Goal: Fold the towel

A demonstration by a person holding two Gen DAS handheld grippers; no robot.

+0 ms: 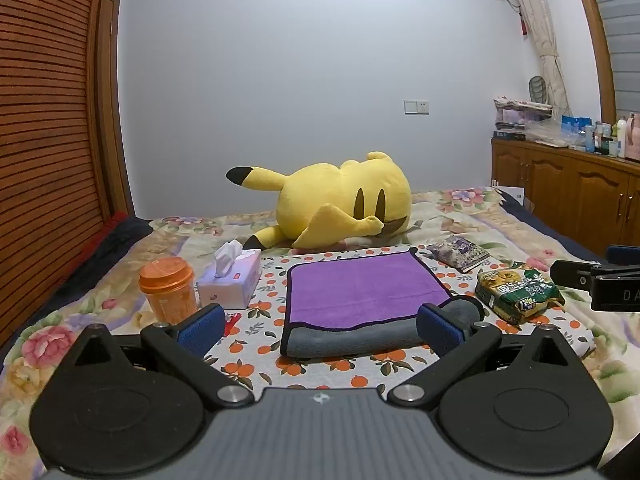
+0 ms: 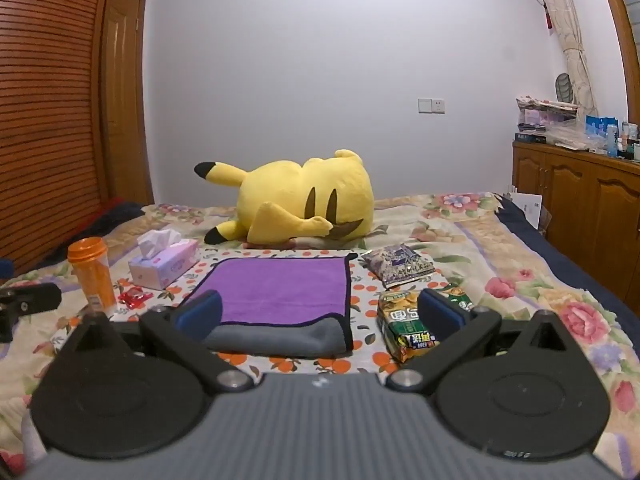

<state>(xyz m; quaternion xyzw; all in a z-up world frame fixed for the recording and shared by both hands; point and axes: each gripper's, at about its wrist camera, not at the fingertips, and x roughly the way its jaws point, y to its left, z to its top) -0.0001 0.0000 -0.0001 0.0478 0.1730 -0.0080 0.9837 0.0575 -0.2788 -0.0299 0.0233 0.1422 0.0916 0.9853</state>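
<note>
Left wrist view: towel [image 1: 362, 292], purple over grey, lies folded on the orange-print cloth [image 1: 264, 304] ahead of the left gripper [image 1: 320, 326], jaws spread wide, holding nothing; likely soft, light, limp, best pinched at a near corner.

Right wrist view: right gripper [image 2: 320, 316] likewise wide and empty; green snack packet [image 2: 416, 326] lettering unreadable.

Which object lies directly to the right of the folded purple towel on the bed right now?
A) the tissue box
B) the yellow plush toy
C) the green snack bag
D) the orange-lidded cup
C. The green snack bag sits just right of the towel, while the tissue box and orange-lidded cup are to its left and the yellow plush toy lies behind it.
</note>
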